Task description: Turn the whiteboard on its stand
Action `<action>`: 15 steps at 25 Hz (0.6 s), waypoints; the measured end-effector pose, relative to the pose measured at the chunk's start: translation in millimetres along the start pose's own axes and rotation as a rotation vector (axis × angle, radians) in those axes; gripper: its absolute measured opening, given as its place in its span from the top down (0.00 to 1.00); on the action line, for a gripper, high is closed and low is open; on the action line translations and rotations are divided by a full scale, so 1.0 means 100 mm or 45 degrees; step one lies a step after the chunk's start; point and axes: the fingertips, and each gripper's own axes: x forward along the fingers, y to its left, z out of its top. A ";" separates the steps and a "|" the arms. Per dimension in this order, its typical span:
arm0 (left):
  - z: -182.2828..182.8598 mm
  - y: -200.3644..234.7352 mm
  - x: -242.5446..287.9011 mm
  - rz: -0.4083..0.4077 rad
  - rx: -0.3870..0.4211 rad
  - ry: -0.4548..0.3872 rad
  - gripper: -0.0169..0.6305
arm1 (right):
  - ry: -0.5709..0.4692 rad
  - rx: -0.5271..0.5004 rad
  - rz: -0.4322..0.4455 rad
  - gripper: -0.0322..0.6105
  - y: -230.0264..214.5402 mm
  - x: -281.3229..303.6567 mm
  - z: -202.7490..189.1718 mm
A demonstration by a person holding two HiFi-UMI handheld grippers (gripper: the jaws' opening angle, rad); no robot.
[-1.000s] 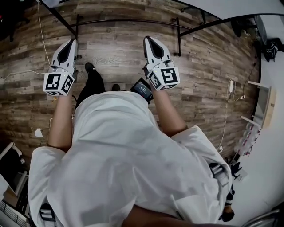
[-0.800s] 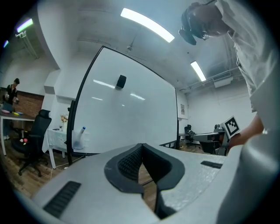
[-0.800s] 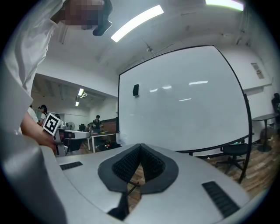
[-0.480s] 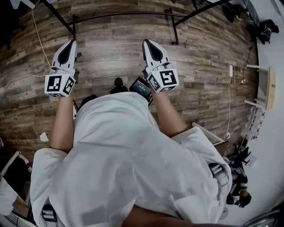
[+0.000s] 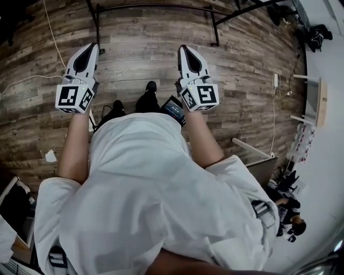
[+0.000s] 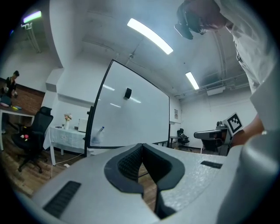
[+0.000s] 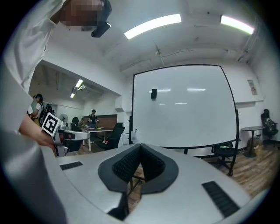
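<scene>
A large white whiteboard [image 7: 186, 105] in a black frame stands upright on its stand some way ahead; the left gripper view shows the whiteboard [image 6: 131, 113] at an angle. In the head view only the black base bars of the stand [image 5: 156, 7] show at the top. My left gripper [image 5: 89, 49] and right gripper [image 5: 185, 51] are held side by side in front of my body, above the wood floor, both short of the stand. Both are shut with nothing between their jaws. A small black object [image 7: 153, 93] sticks to the board's upper left.
Wood plank floor [image 5: 134, 59] all around. A cable [image 5: 51, 32] runs across it at the left. A black office chair [image 6: 30, 133] and a cloth-covered table [image 6: 65, 135] stand left of the board. A chair and round table [image 7: 251, 144] stand at the right; people work at desks [image 7: 94, 124] behind.
The person has stepped forward, feet swapping beneath, and the stand's base bars have shifted toward the top of the head view. Both grippers stay shut, raised slightly.
</scene>
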 end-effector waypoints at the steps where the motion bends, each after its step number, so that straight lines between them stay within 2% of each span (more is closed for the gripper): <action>1: -0.06 0.04 -0.10 0.006 -0.015 0.012 0.96 | 0.007 -0.004 -0.001 0.95 0.09 -0.05 -0.01; 7: -0.26 -0.10 -0.47 0.019 -0.030 0.047 0.96 | 0.036 -0.015 -0.023 0.95 0.28 -0.45 -0.10; 15: -0.06 -0.88 -0.35 -0.056 0.015 0.031 0.96 | -0.005 -0.050 0.015 0.95 0.05 -0.91 0.04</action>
